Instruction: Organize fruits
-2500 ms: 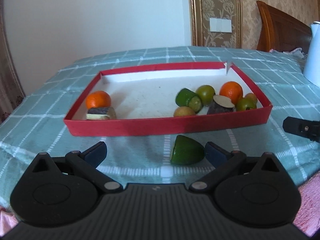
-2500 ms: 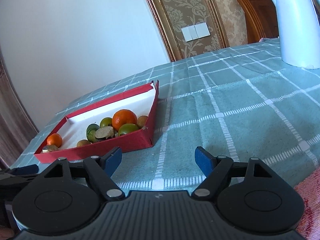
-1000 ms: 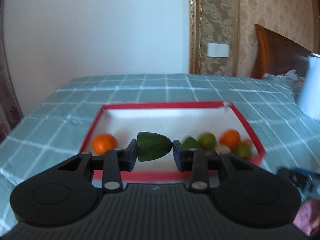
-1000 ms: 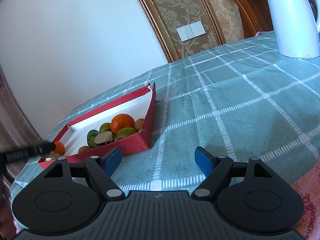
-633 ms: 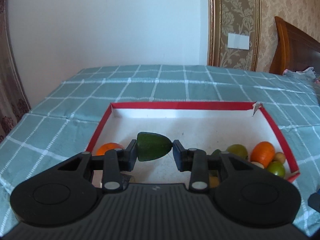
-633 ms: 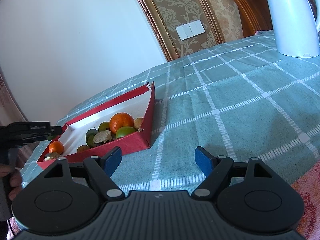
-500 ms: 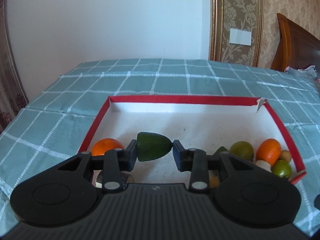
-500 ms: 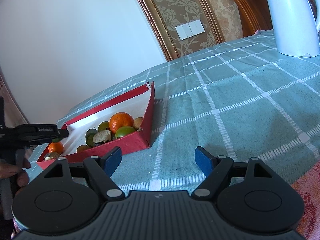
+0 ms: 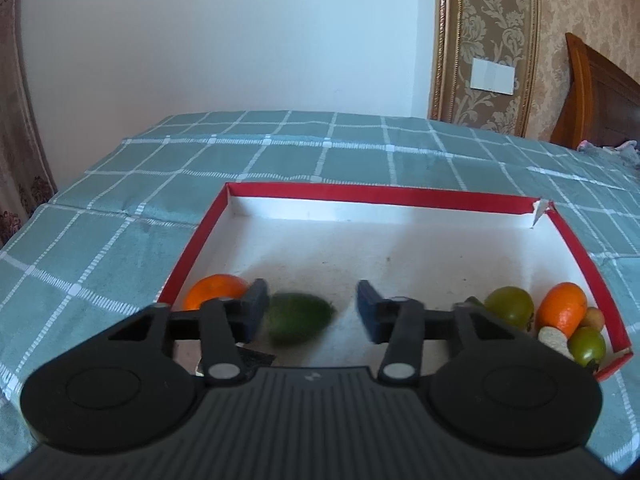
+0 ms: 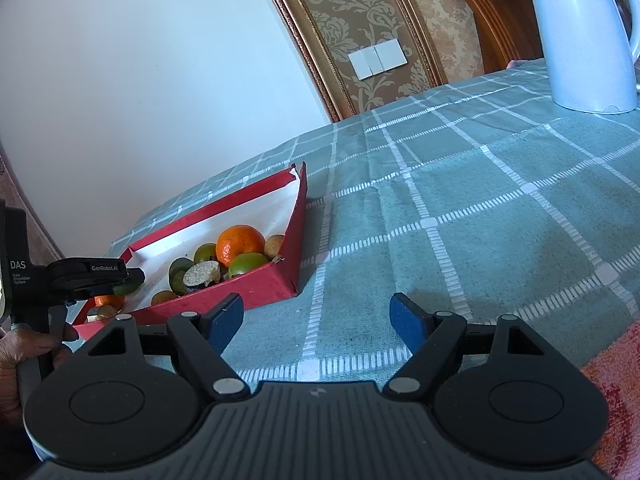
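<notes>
A red box (image 9: 376, 197) with a white floor lies on the checked green cloth. My left gripper (image 9: 309, 309) hangs over its near left part with its jaws opening. A dark green fruit piece (image 9: 299, 317), blurred, is between the fingers, free of the right pad and close against the left one. An orange (image 9: 216, 294) lies just left of it. More fruit sits in the right corner: a green fruit (image 9: 509, 306), an orange (image 9: 561, 310) and smaller ones. My right gripper (image 10: 317, 318) stands open over bare cloth, right of the box (image 10: 256, 285).
A white kettle (image 10: 580, 36) stands at the far right of the table. A wooden headboard (image 9: 600, 96) and patterned wall lie behind. A pink cloth (image 10: 616, 384) edges the near right. A hand (image 10: 24, 356) holds the left gripper's handle.
The left gripper carried the green fruit piece from in front of the box to over its near left part, and its jaws have now parted, letting it go. The right gripper has not moved.
</notes>
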A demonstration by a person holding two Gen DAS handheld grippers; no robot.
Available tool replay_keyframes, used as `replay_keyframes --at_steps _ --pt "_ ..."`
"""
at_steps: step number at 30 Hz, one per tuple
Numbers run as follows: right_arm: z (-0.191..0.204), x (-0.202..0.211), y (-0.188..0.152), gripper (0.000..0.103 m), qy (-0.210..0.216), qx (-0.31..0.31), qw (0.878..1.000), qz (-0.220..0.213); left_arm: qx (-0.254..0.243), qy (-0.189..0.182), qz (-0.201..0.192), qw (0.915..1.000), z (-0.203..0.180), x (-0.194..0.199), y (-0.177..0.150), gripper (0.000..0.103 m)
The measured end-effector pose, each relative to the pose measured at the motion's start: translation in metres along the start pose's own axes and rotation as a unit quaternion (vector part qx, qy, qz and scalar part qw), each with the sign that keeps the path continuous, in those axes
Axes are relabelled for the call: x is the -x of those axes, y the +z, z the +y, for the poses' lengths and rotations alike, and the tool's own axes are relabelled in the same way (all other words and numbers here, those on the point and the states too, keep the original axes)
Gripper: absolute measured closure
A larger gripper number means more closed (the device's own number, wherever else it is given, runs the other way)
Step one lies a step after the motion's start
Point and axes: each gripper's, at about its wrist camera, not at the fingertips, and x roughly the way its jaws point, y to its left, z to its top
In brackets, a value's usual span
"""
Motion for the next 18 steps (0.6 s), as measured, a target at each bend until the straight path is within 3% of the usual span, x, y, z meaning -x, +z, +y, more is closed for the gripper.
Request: replay_keyframes --at_steps 1,2,3,5,11,18 --pt "0.000 0.000 0.000 0.023 -0.001 0.000 1.000 0.000 -0.003 0.002 -0.007 1.0000 -0.001 0.003 0.000 0.032" --pt "0.000 0.000 0.000 0.023 -0.001 -0.001 1.000 0.000 -0.007 0.008 -0.017 0.9998 -0.003 0.007 0.000 0.016" --pt "0.000 0.000 0.000 0.023 -0.002 -0.001 1.000 0.000 -0.012 0.011 -0.029 0.9994 -0.005 0.012 -0.001 0.006" --pt "0.000 0.000 -0.001 0.023 -0.003 -0.002 1.000 -0.001 -0.024 0.024 -0.058 0.9977 -0.008 0.026 -0.002 0.000" --pt "0.001 0.001 0.000 0.023 -0.006 -0.002 1.000 -0.001 -0.016 0.016 -0.109 0.9938 -0.001 0.068 -0.005 0.000" --pt "0.001 0.001 0.000 0.023 -0.010 -0.002 1.000 -0.002 0.007 0.033 -0.113 0.9931 0.017 0.093 -0.013 0.000"
